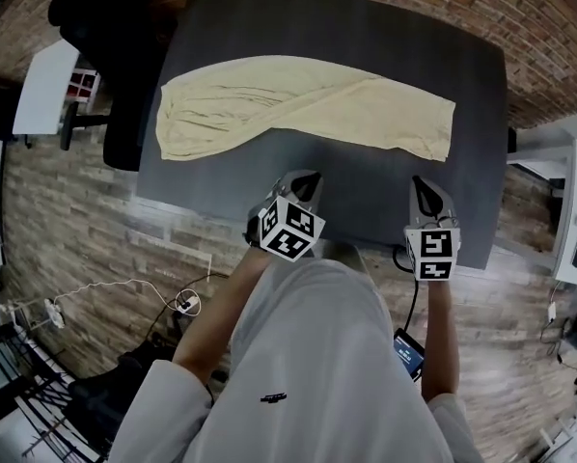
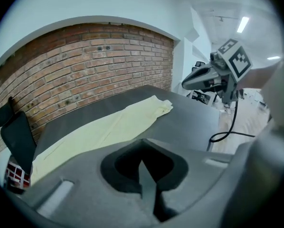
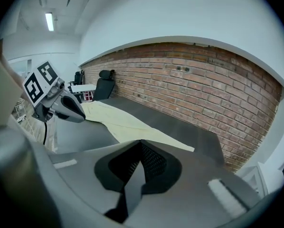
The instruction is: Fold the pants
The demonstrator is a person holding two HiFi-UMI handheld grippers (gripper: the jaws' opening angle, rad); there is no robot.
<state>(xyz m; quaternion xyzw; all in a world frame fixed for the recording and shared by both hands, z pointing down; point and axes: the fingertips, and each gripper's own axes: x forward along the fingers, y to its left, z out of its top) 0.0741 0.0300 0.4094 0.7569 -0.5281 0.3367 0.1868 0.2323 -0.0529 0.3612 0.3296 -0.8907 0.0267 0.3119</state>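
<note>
Your left gripper (image 1: 306,179) and right gripper (image 1: 422,185), jaws pressed together on nothing, hover at the near edge of the dark table (image 1: 385,37). Pale yellow pants (image 1: 298,109) lie spread lengthwise beyond them, apart from both.

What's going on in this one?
A person stands at a dark table with tongs in each hand. Pale yellow pants lie stretched along the table, apparently leg over leg. The left tongs and right tongs are both shut and empty, hovering by the table's near edge, clear of the pants.
</note>
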